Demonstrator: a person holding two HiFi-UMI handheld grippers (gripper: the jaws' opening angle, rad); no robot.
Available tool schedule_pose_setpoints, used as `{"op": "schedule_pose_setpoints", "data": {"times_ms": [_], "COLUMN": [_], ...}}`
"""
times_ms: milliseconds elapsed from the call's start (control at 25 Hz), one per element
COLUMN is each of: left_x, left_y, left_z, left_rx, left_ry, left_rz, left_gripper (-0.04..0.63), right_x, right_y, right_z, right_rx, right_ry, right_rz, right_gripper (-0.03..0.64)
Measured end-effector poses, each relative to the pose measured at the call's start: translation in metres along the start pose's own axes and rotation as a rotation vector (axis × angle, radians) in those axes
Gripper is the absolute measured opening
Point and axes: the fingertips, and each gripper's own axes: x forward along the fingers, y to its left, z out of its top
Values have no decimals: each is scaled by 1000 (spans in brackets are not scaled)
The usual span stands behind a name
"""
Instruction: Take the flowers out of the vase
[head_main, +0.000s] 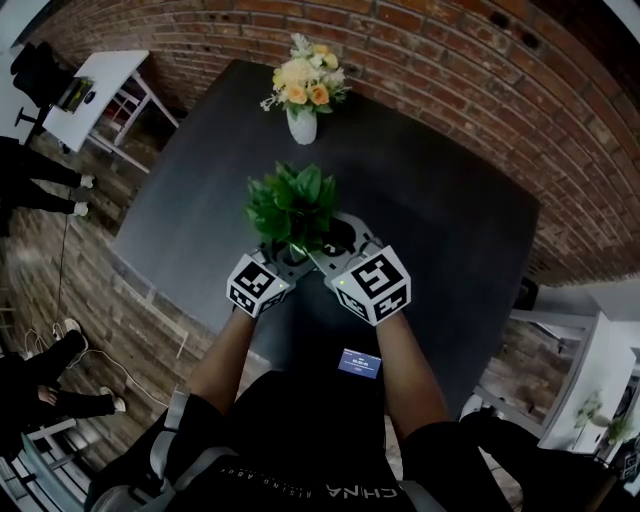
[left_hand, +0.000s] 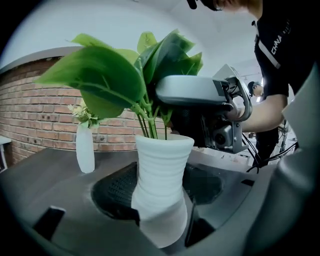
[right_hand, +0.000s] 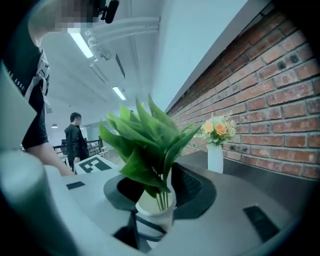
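Observation:
A white ribbed vase (left_hand: 162, 170) stands on the dark table (head_main: 430, 200) with a bunch of green leaves (head_main: 292, 205) in it. My left gripper (left_hand: 160, 220) is shut on the vase's lower body, a pad on each side. My right gripper (right_hand: 160, 192) sits higher, just over the vase's rim (right_hand: 150, 207). Its jaws stand on either side of the thin stems (right_hand: 162, 200) and lower leaves, with a gap still showing, so it is open. In the head view both grippers (head_main: 285, 250) (head_main: 335, 240) meet under the foliage, which hides the vase.
A second white vase (head_main: 302, 125) with peach and yellow flowers (head_main: 303, 80) stands at the table's far end, close to the brick wall (head_main: 400, 40). A white desk (head_main: 95, 90) is off to the left. A person (right_hand: 75, 140) stands in the background.

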Motion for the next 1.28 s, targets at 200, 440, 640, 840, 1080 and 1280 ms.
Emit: {"op": "schedule_pose_setpoints", "data": {"times_ms": [200,440,640,840,1080,1280], "left_x": [-5,-13,-18,-26,-40,-54], "left_y": [3,-1,-5,-7,-13,-16], "left_z": [-4,3,13,18,28,31], "left_rx": [-10,-12,-10,-15,8,24], "left_ry": [14,13,2,2,2,7], "left_rz": [5,-2,-10,-5,11,27], "left_gripper": [273,275,276,279,279,279], "right_x": [-6,-14,-22,-31,-43,-55], "right_y": [-3,-5,-3,6,18,26], "right_z": [13,37,57,80,106,125], "right_rx": [50,92,114,95,70,70], "right_ry": [-46,-107,-156,-192,-234,-283], "right_rz": [2,-1,0,7,14,14], "right_gripper": [143,143,143,143,143,143]}}
